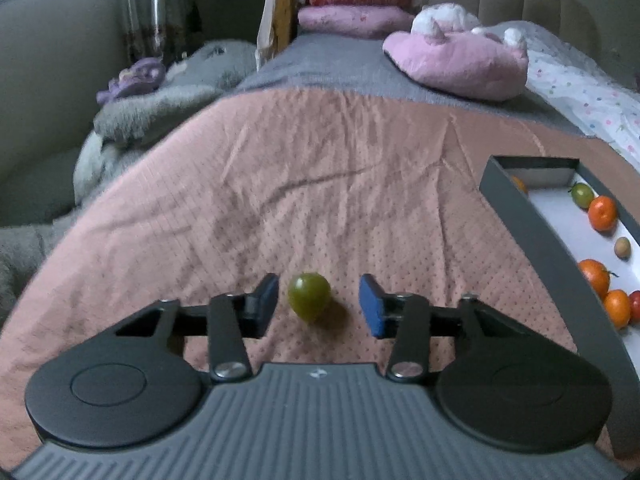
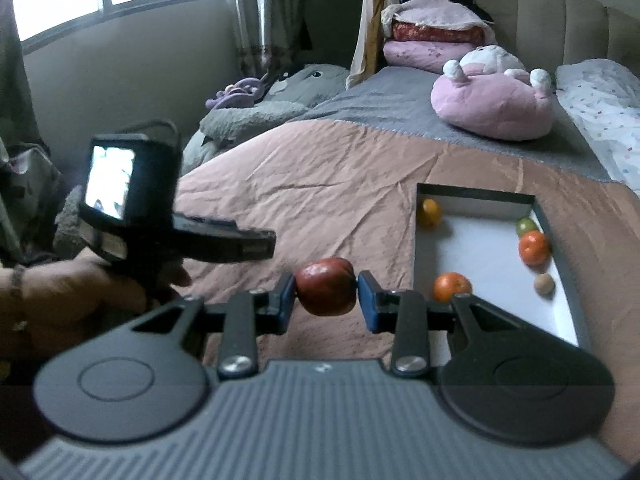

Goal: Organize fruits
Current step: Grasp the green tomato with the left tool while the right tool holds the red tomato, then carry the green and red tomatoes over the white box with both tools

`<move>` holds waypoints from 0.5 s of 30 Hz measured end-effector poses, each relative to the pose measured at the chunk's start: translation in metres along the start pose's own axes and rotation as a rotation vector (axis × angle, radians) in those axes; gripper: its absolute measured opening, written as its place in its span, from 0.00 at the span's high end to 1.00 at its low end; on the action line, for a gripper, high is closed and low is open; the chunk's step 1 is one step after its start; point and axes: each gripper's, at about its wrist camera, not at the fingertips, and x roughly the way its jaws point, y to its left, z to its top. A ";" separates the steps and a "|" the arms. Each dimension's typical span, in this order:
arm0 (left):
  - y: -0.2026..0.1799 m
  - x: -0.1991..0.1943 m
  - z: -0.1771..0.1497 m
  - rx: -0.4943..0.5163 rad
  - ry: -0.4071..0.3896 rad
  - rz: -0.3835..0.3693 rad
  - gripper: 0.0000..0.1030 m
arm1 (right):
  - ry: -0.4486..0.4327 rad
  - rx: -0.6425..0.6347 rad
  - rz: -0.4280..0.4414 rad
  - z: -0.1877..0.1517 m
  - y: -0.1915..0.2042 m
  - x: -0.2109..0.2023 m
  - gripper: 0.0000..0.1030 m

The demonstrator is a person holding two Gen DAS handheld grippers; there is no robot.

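In the left wrist view a small green fruit (image 1: pixel 309 296) lies on the pink bedspread between the open blue-padded fingers of my left gripper (image 1: pixel 319 305), touching neither pad. In the right wrist view my right gripper (image 2: pixel 325 295) is shut on a dark red fruit (image 2: pixel 326 291), held above the bedspread just left of the grey box (image 2: pixel 414 240). The box's white floor holds several oranges (image 2: pixel 533 247), a green fruit (image 2: pixel 526 225) and a small tan fruit (image 2: pixel 544 282). The box also shows in the left wrist view (image 1: pixel 536 240) at the right.
A pink plush toy (image 2: pixel 494 104) and stacked pink pillows (image 2: pixel 432 40) lie at the head of the bed. Grey and purple plush toys (image 2: pixel 256 108) pile at the bed's left side. The left hand-held gripper body (image 2: pixel 160 220) shows left in the right wrist view.
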 end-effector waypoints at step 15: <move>0.000 0.022 -0.004 0.027 0.037 0.059 0.68 | -0.044 0.006 0.010 0.003 -0.004 -0.030 0.64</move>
